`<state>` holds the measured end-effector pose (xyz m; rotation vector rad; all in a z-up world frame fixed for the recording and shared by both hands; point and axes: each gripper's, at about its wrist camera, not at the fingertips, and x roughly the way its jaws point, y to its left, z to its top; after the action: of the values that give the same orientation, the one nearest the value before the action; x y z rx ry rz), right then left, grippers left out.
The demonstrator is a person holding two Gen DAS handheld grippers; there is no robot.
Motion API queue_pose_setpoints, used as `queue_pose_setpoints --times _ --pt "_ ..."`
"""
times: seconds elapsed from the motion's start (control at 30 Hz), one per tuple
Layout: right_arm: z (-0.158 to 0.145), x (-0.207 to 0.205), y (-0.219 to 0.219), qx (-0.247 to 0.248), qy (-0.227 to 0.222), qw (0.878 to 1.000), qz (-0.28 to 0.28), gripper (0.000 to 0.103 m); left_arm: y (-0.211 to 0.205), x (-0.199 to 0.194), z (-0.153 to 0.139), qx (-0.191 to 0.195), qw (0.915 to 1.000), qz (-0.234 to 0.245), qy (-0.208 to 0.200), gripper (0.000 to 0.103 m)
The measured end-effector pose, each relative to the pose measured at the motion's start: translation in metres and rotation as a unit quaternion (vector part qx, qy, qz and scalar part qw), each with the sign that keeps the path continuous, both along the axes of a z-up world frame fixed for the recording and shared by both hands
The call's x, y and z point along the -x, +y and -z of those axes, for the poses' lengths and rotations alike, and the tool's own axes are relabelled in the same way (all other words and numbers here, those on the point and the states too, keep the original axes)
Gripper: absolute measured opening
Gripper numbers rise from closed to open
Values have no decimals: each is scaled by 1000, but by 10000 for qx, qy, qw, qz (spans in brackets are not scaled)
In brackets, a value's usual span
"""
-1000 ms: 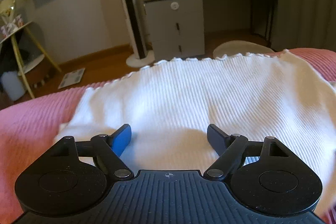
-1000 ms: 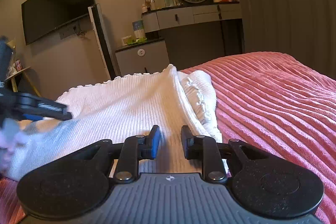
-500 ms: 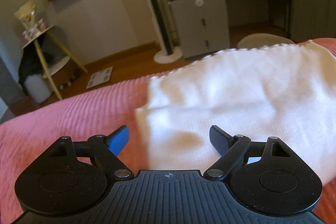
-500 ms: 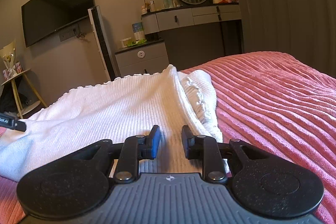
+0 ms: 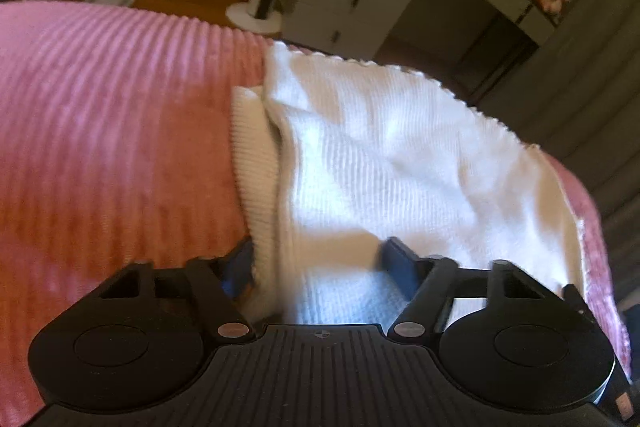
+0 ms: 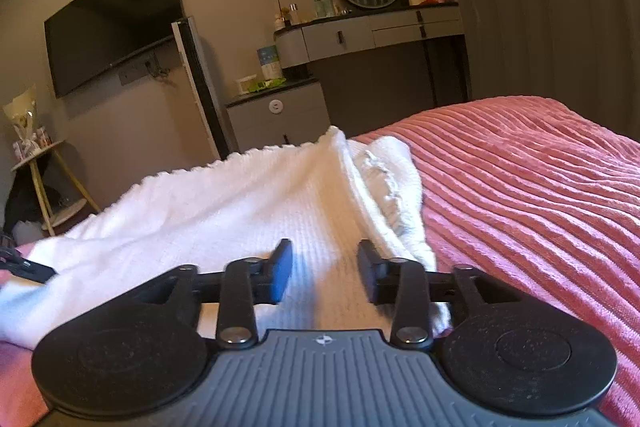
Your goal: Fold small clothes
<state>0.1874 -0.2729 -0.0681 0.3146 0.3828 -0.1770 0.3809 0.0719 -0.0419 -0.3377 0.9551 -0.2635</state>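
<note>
I hold a two-finger gripper in each hand above a white ribbed knit garment (image 5: 400, 155) spread on a bed with a pink ribbed bedspread (image 5: 112, 131). My left gripper (image 5: 320, 267) has swung sideways to the garment's left side, where a moment ago it looked over the middle of the cloth, and its view is now tilted. Its jaws have just been closing; they stand partly open, astride a doubled ridge of cloth at that side, and the pads do not look pressed onto it yet. My right gripper (image 6: 324, 271) has kept its place at the garment's right side. Its jaws, nearly shut half a second ago, have just been opening; knit fabric lies between them but nothing is clamped. I judge that the right side is laid and let go, and that the left side is next to be taken up and folded in. The garment lies in the middle of the bed and reaches the far edge, where its scalloped hem (image 6: 240, 157) runs along the bedspread's border, facing a grey cabinet (image 6: 280, 115) and a dressing table (image 6: 372, 31). Its long axis appears to run across the bed from left to right, parallel to that far edge. On the right a sleeve or side panel (image 6: 384, 179) is already turned in as a soft roll.
</note>
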Motion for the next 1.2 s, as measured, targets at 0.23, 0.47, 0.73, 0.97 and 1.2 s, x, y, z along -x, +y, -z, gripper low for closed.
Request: queue_pose_setpoints --times 0.23,0.47,0.73,0.97,1.2 --pt "-27 1 42 153 -433 9968 -652 41 2 -3 1 146 9997 -113 -147 37" --pt "-3 -26 98 654 664 9851 -1444 22 -1 4 -25 278 9988 -13 -411 26" --pt "-16 -22 58 -382 333 9924 -1122 19 -68 12 -88 257 9914 775 -1022 26" --pt "-28 5 -23 -1299 -268 9911 96 22 -198 8 -76 -345 9782 1702 -1142 26" --pt "-15 12 -54 -1805 -323 9827 246 23 -268 28 -30 -1518 9551 2228 -1230 48"
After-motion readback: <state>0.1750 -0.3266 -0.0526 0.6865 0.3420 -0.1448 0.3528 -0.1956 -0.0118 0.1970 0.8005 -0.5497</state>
